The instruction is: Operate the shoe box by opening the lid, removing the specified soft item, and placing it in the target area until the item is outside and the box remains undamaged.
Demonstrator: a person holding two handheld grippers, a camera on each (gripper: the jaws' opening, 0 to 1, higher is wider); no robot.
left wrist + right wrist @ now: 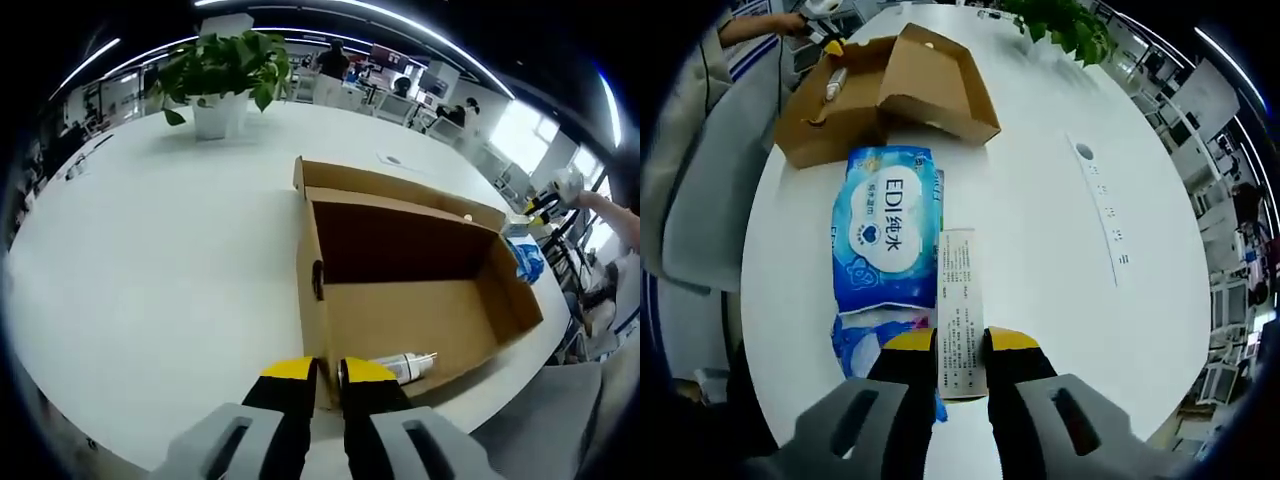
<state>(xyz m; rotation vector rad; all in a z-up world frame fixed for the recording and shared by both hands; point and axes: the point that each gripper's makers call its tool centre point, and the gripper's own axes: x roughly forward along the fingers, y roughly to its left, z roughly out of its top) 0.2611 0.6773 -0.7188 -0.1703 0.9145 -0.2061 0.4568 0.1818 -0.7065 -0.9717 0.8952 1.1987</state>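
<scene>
A: What is being shown in the left gripper view?

B: An open cardboard shoe box [420,290] is being seen lying on a round white table [150,260], its lid [400,190] folded back behind it. The near wall of the box is being pinched between the yellow-tipped jaws of the left gripper [328,372]. A white spray bottle [405,367] is lying inside, against that near wall. A potted plant [222,85] is standing at the far side of the table, and a blue pack [527,260] is being glimpsed just past the far end of the box.

A: And in the right gripper view?

B: The soft item, a blue pack of wet wipes [885,240], is lying on the table [1060,230] outside the box [880,90], just beside it. A white printed flap [961,310] at the pack's edge is being clamped between the jaws of the right gripper [962,340]. The other gripper [825,25] is being held at the far end of the box, with the bottle [835,83] lying inside close to it. Plant leaves [1065,25] are being seen at the far table edge
</scene>
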